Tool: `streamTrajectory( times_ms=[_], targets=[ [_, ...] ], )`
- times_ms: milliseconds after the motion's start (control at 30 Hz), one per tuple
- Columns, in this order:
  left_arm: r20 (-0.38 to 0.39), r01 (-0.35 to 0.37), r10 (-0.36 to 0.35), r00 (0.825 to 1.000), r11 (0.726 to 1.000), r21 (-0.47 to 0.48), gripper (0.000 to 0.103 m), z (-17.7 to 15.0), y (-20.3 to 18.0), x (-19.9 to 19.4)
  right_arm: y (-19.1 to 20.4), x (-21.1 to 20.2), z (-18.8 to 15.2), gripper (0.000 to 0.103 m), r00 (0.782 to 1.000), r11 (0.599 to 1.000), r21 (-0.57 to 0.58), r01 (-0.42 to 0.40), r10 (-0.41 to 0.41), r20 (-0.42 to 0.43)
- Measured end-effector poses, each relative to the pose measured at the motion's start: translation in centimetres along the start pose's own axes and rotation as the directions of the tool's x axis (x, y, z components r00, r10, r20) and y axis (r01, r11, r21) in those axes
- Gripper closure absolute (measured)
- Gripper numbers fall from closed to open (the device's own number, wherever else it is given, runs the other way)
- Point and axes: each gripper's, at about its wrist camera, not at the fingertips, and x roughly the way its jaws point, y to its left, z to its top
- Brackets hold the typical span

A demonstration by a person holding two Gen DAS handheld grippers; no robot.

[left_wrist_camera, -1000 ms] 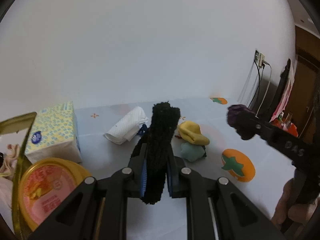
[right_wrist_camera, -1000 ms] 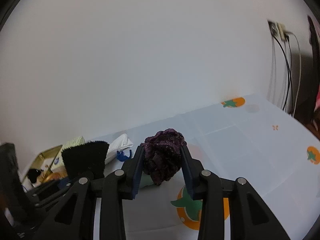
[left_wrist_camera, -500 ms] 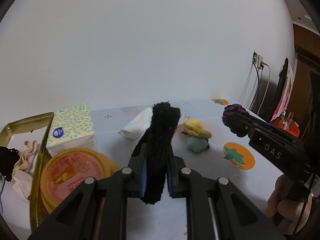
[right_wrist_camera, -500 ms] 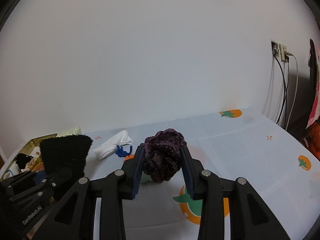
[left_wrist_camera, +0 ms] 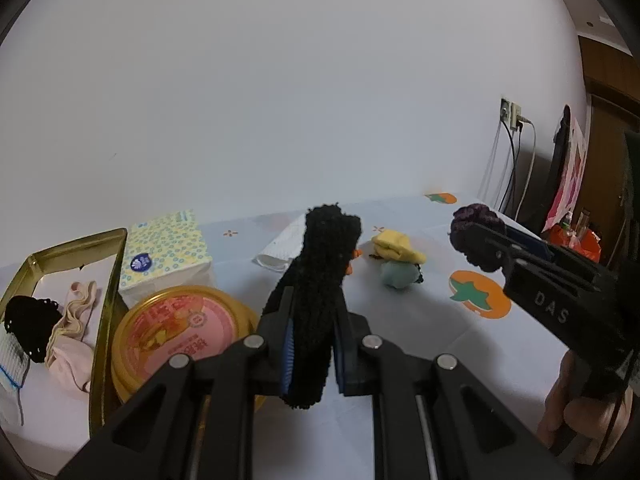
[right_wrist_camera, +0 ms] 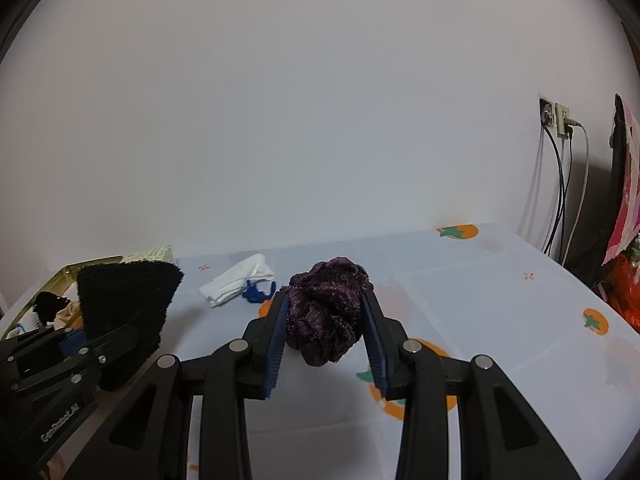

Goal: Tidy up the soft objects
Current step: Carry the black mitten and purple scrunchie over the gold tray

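Left wrist: two hand-held grippers, left hand-held gripper (left_wrist_camera: 310,354) and right hand-held gripper (left_wrist_camera: 476,240), one soft item each.

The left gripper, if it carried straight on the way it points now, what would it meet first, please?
Probably the white folded cloth lying on the table; depth is uncertain, since the black fuzzy cloth the left gripper holds hides the line.

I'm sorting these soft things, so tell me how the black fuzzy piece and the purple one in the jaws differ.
The black fuzzy piece is a flat, long strip standing upright, squeezed thin between the left gripper's jaws. The purple scrunchie is a rounded, bunched ball, and the right gripper's jaws stand wider around it. Both are dark, soft, and held above the table.
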Motion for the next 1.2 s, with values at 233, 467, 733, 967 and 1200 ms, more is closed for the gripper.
streamTrajectory(
  times_ms=[233, 467, 733, 967, 1200],
  targets=[
    [0.017, 0.008, -0.008, 1.000, 1.000, -0.003, 0.089, 0.1, 0.3, -0.7, 1.1, -1.0, -0.4, 0.064, 1.000, 1.000, -0.001, -0.025, 0.025, -0.003],
    [0.041, 0.006, -0.006, 0.999, 1.000, -0.007, 0.089, 0.5, 0.9, -1.7, 2.4, -1.5, -0.8, 0.064, 0.998, 0.996, 0.056, -0.065, 0.066, -0.022],
    [0.077, -0.030, 0.031, 0.997, 0.999, -0.015, 0.089, 1.1, 2.5, -2.9, 5.6, -1.7, -0.6, 0.064, 0.992, 0.990, 0.067, -0.121, 0.123, -0.017],
    [0.091, -0.093, 0.100, 0.991, 0.993, -0.076, 0.089, 1.9, 6.5, -4.0, 9.6, -0.8, 0.4, 0.064, 0.980, 0.979, 0.052, -0.197, 0.197, -0.011],
    [0.075, -0.193, 0.205, 0.976, 0.971, -0.141, 0.089, 2.9, 10.9, -5.0, 14.6, 0.1, 1.4, 0.064, 0.961, 0.960, 0.032, -0.277, 0.277, -0.006]
  ],
)
